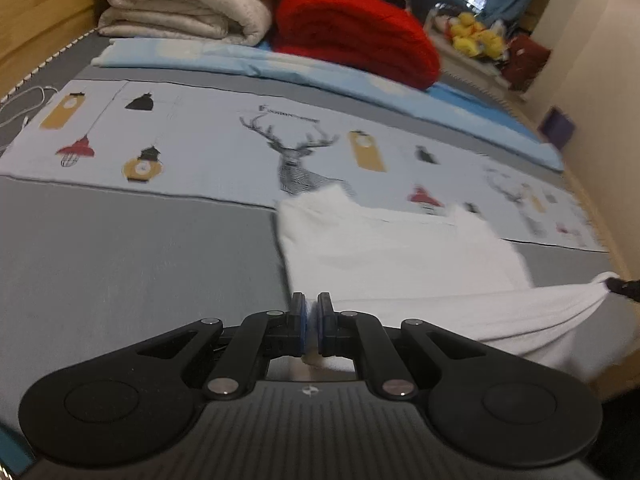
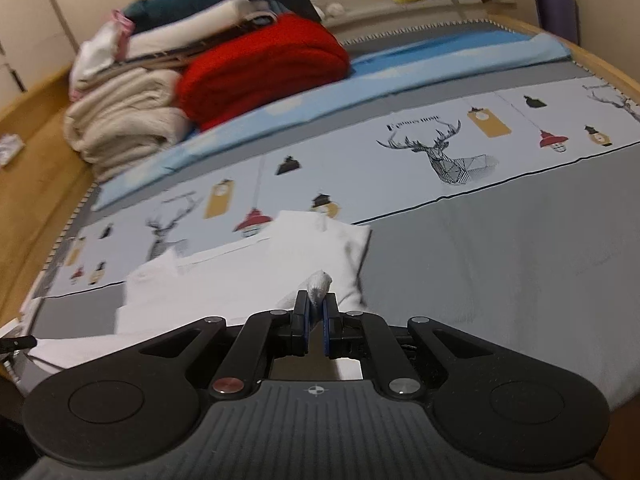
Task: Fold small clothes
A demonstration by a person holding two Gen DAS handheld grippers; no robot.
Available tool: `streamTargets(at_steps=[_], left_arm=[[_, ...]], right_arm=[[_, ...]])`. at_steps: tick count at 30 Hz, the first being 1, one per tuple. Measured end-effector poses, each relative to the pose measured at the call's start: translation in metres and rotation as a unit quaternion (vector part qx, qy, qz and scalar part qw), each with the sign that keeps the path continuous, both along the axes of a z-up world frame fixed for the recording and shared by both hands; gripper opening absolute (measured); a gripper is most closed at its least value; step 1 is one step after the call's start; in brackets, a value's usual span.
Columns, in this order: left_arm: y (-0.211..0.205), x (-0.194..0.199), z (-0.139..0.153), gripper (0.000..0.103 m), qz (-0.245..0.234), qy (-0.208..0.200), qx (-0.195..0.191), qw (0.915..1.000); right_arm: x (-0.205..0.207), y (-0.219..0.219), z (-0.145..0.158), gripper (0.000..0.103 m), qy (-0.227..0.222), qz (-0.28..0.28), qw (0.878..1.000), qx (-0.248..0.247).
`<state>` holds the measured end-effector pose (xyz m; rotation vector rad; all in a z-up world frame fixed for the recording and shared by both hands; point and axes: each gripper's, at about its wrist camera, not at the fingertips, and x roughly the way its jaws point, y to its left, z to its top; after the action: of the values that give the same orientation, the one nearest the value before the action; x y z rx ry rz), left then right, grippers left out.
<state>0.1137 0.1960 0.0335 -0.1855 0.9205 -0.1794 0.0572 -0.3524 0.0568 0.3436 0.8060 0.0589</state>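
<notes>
The left gripper (image 1: pixel 311 312) pinches the near edge of a small white garment (image 1: pixel 400 248), with cloth squeezed tight between its blue pads. The right gripper (image 2: pixel 315 312) is clenched on another bit of the same white garment (image 2: pixel 248 276), and a little bunch of cloth pokes up past its tips. The garment hangs between both grippers, and its far part lies on the gray bed cover (image 1: pixel 120 248). Behind it runs a pale strip printed with a deer (image 1: pixel 296 160) and lanterns. Farther back lie a folded blue sheet (image 1: pixel 280 64), a red blanket (image 1: pixel 352 28) and cream blankets (image 1: pixel 188 0). Yellow plush toys (image 1: pixel 476 36) sit far right.
</notes>
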Motion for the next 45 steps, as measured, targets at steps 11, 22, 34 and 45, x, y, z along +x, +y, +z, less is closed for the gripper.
streamTargets(at_steps=[11, 22, 34, 45], left_arm=[[0.008, 0.089, -0.067, 0.006, 0.053, 0.047, -0.023, 0.9973], [0.011, 0.093, -0.065, 0.023, 0.105, 0.075, -0.045, 0.9906], [-0.006, 0.092, -0.073, 0.025, 0.1, 0.074, -0.045, 0.9912], [-0.031, 0.134, -0.084, 0.034, 0.098, 0.072, -0.037, 0.9919]], right_arm=[[0.111, -0.006, -0.094, 0.005, 0.084, -0.021, 0.996, -0.003], [0.145, -0.008, -0.085, 0.016, 0.077, -0.096, 0.992, -0.007], [0.135, 0.009, -0.113, 0.026, 0.129, -0.075, 0.989, -0.019], [0.158, 0.01, -0.121, 0.029, 0.134, -0.087, 0.987, -0.019]])
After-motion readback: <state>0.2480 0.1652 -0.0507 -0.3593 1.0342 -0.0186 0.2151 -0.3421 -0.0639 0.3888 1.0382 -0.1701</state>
